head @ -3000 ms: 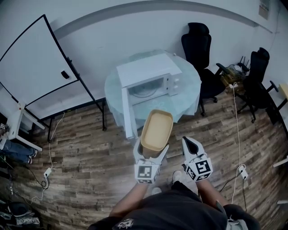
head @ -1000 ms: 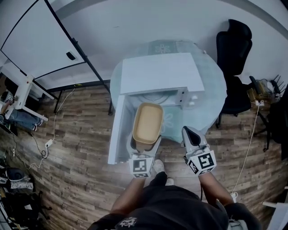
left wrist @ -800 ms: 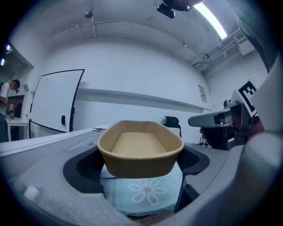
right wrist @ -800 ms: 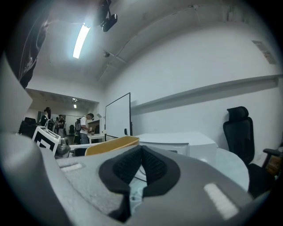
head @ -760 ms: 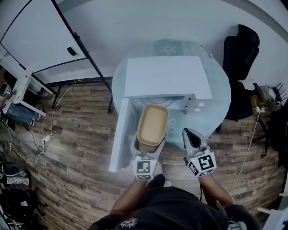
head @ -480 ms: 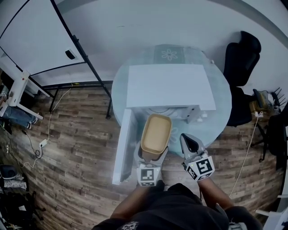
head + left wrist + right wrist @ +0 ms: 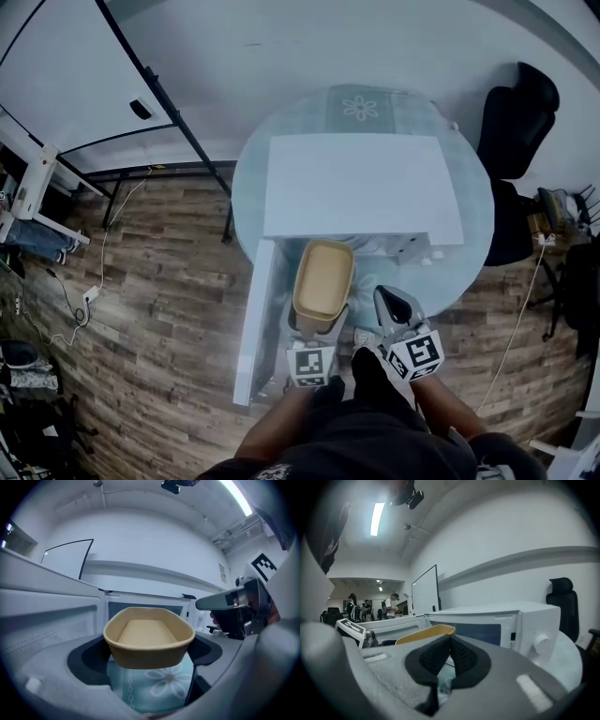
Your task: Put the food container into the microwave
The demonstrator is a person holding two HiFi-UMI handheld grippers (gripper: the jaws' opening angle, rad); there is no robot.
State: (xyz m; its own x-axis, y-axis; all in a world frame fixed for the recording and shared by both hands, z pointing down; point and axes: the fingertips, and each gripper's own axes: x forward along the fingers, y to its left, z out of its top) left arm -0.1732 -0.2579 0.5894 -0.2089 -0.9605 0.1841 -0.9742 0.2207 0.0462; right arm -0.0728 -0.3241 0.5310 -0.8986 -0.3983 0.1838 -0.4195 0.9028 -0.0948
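Note:
The tan oval food container [image 7: 323,278] is empty and hangs level, with my left gripper [image 7: 315,324] shut on its near end. Its far end is at the mouth of the white microwave [image 7: 361,186], whose door [image 7: 253,319] stands swung open to the left. In the left gripper view the container [image 7: 149,639] sits between the dark pads [image 7: 89,656], with the open cavity [image 7: 140,609] straight behind it. My right gripper [image 7: 397,307] is shut and empty, just right of the container. From the right gripper view the container's rim [image 7: 426,633] shows left of the microwave front [image 7: 487,627].
The microwave stands on a round glass table [image 7: 469,234] with a flower-print mat [image 7: 361,106]. A black office chair [image 7: 520,117] is at the right, a whiteboard on a stand [image 7: 66,75] at the left. The microwave's knobs [image 7: 412,251] are right of the opening.
The person has walked up to the table. Both grippers moved forward together, and the container went from well short of the microwave to its open mouth.

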